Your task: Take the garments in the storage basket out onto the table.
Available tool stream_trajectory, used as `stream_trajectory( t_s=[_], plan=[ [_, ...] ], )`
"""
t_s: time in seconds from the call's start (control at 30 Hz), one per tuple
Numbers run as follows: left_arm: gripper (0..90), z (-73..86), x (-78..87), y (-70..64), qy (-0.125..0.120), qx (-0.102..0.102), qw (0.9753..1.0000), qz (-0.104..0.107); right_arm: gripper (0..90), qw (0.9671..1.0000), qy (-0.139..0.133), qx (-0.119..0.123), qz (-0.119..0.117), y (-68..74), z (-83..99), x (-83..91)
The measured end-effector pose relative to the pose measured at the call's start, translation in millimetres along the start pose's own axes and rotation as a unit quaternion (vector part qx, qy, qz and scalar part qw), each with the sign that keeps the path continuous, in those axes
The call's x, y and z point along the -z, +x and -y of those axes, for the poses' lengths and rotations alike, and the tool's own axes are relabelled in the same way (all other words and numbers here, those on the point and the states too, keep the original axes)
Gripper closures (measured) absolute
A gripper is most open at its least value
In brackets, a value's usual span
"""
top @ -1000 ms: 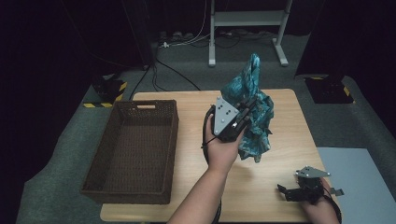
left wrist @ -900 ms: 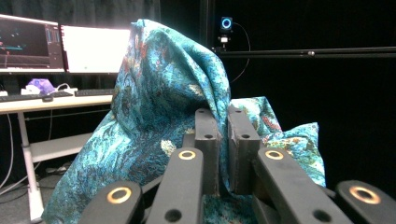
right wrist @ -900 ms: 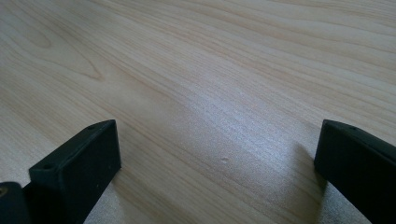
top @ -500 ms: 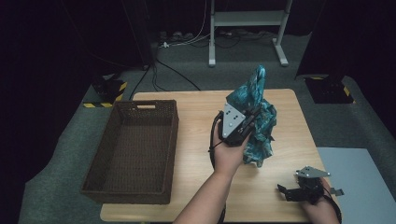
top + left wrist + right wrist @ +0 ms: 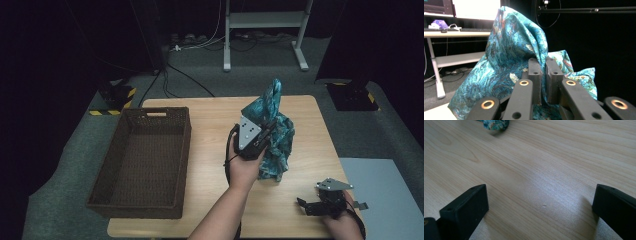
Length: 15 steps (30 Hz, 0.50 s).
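Above table (image 5: 210, 150) middle, toward right edge: left gripper (image 5: 264, 131) jaws pressed together on fold of teal cloth (image 5: 274, 135); cloth peak rises beyond fingertips, lower end hangs to tabletop. Near front right corner: right gripper (image 5: 306, 206) low over wood, jaws wide apart, holding nothing, well apart from cloth.

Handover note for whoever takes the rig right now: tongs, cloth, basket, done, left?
Left tongs: shut on the teal cloth, held bunched up above the middle of the table.
Right tongs: open, low over the table's near right corner, holding nothing.
Wicker basket: at the table's left side, nothing in it.
Done: cloth gripped and raised.
Left, probably: carry the cloth left, drop it in the basket, open the tongs.
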<state>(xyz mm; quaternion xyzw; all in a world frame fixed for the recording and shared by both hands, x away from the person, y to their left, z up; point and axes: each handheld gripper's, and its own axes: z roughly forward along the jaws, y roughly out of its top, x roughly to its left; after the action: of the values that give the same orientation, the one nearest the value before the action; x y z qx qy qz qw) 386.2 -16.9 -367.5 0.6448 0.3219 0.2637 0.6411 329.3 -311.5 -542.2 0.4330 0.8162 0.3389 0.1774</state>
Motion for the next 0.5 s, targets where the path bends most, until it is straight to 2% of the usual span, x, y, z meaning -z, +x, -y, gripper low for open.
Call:
stream_trajectory(
  t_s=[0.17, 0.5],
  plan=[
    [84.6, 11.6, -1.8, 3.7, 0.015, 0.004, 0.9999, -0.007, 0.3, 1.0000, 0.000, 0.000, 0.000, 0.0, 0.0, 0.0],
    [84.6, 31.0, -2.6, 9.9, 0.045, -0.003, 0.9988, -0.020, 0.2, 1.0000, 0.000, 0.000, 0.000, 0.0, 0.0, 0.0]
  ],
)
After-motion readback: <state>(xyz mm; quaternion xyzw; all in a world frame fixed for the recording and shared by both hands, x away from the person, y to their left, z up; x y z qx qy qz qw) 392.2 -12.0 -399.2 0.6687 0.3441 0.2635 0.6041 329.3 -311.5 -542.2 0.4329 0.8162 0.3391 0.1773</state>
